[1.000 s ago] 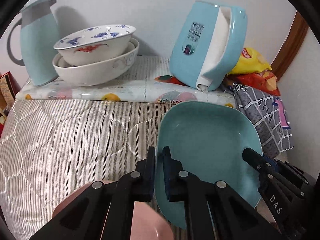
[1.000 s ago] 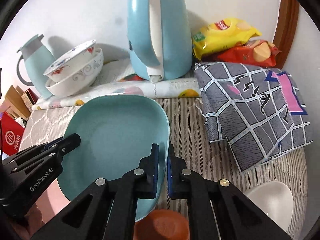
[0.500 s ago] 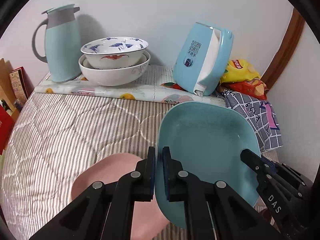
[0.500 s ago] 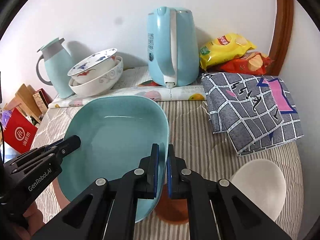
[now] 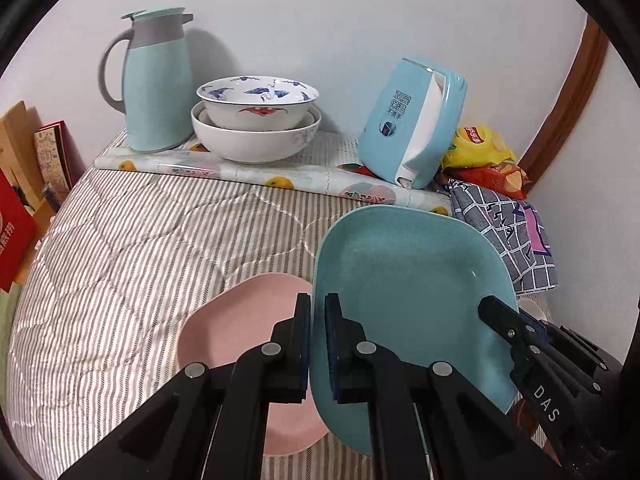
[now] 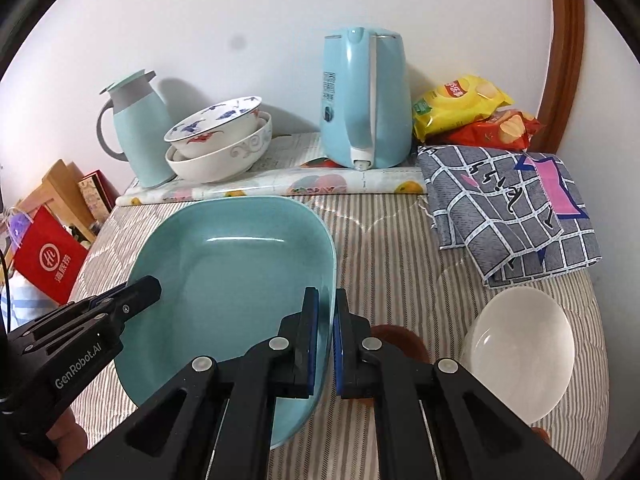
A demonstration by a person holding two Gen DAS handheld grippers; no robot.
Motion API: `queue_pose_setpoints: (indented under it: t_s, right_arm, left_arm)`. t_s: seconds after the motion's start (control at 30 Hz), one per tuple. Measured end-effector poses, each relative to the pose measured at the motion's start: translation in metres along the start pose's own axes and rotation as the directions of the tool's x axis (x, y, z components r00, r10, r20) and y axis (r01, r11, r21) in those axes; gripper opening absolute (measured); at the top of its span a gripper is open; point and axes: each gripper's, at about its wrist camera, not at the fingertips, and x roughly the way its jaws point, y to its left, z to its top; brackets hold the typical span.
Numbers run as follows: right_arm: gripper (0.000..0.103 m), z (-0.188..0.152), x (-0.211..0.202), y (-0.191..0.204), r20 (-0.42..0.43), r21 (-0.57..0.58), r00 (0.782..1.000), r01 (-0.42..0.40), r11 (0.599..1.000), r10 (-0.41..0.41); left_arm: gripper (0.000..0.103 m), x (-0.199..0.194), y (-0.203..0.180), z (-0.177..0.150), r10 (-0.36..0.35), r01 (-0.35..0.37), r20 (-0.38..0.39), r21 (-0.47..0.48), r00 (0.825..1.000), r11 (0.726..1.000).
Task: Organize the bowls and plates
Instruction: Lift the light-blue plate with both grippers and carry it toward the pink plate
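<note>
While both grippers are engaged, the teal plate (image 5: pixel 412 292) is held between them above the striped quilt (image 5: pixel 132 248), clear of the bedding. Left gripper (image 5: pixel 317 340): fingers clenched on the plate's left rim, one pad inside and one outside. Right gripper (image 6: pixel 327 340): fingers clenched likewise on the opposite, right rim. Each gripper shows in the other's camera at the plate's far edge.

Pink plate (image 5: pixel 240 320): lying flat on the quilt, near side, partly beneath the teal plate's left edge as seen from the left wrist. White bowl (image 6: pixel 520 352): resting on the quilt at the near right, well apart from the teal plate. A brown-orange item (image 6: pixel 400 340) sits on the quilt just behind the right gripper's fingers; its nature cannot be determined.

Far side, on a fruit-patterned mat (image 6: pixel 280 184): a patterned bowl (image 5: pixel 258 102) nested in a larger white bowl (image 5: pixel 256 140), a teal jug (image 5: pixel 154 80) to their left, a blue kettle (image 6: pixel 366 100) to their right. Snack packets (image 6: pixel 472 112) and a folded checked cloth (image 6: pixel 512 208) occupy the far right.
</note>
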Motion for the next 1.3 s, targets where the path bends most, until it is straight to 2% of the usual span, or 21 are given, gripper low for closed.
queue_pose_setpoints:
  t_s: [0.7,1.3]
  right_arm:
    - [0.006,-0.015,-0.026,0.014,0.028,-0.021,1.000,-0.011,1.000,0.012]
    - [0.006,-0.019,-0.029,0.027,0.022,-0.034,1.000,-0.020,0.999,0.021]
  left_arm:
    - [0.008,-0.030,0.009,-0.017,0.001,0.000,0.031,-0.033,1.000,0.999]
    - [0.008,-0.038,0.023,-0.023,-0.006,0.008,0.039,-0.051,0.999,0.999]
